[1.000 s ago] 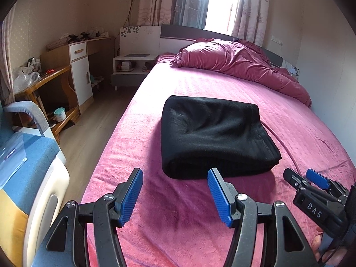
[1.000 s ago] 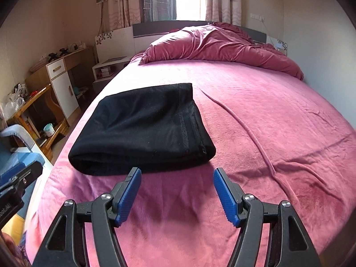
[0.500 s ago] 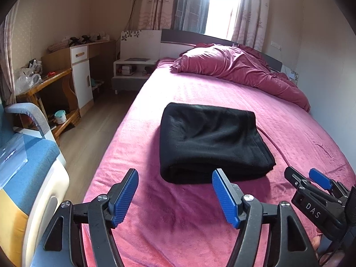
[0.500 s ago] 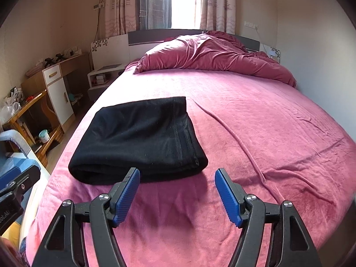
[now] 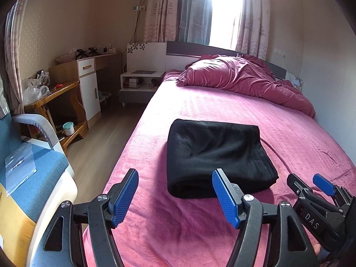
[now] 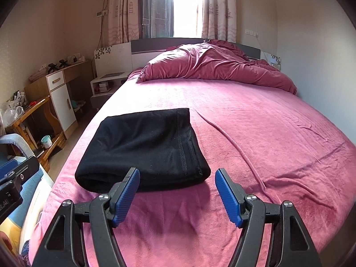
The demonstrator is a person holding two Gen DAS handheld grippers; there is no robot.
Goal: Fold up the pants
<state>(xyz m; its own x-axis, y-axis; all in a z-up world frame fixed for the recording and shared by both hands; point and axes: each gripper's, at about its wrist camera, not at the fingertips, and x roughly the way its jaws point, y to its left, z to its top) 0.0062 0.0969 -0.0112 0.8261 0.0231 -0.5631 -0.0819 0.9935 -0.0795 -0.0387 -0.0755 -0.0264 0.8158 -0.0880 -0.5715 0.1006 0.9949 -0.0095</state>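
pants look fully folded just ahead of both wide-open, empty jaws, left gripper and right gripper, so pretty much nothing's left but maybe a quick smoothing.

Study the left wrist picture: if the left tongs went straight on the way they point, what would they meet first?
Probably the folded black fabric pants, at their near folded edge. The left tongs are open, and only bare pink bedspread lies between. Depth is unclear, so they might brush the bedspread first.
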